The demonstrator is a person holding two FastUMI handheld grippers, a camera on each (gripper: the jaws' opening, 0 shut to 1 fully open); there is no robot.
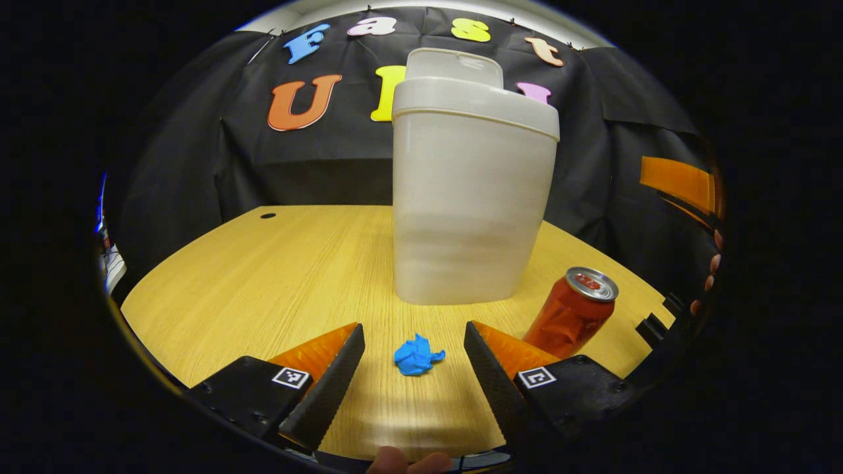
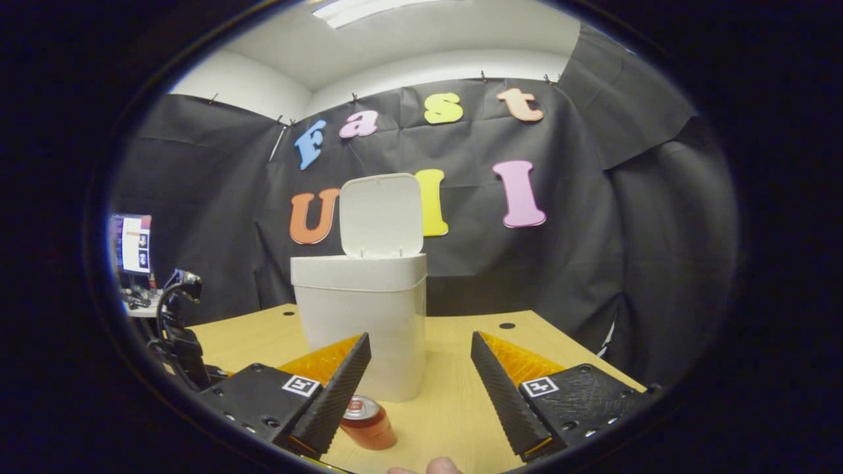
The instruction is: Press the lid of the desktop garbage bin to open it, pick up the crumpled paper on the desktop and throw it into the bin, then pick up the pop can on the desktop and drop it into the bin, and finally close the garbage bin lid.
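We find the garbage bin [image 2: 361,316] upright mid-bench with its lid [image 2: 382,216] raised, so the opening step appears done. The crumpled paper [image 1: 417,355] lies on the bench [image 1: 263,276] in front of the bin; the pop can [image 1: 571,313] stands just to its right, near the bin's base. Neither is binned, and the lid remains to be closed. The left gripper [image 1: 413,359] sits low over the bench, jaws spread either side of the paper without touching it. The right gripper [image 2: 420,382] is held higher, level, jaws spread and empty, facing the bin with the can below
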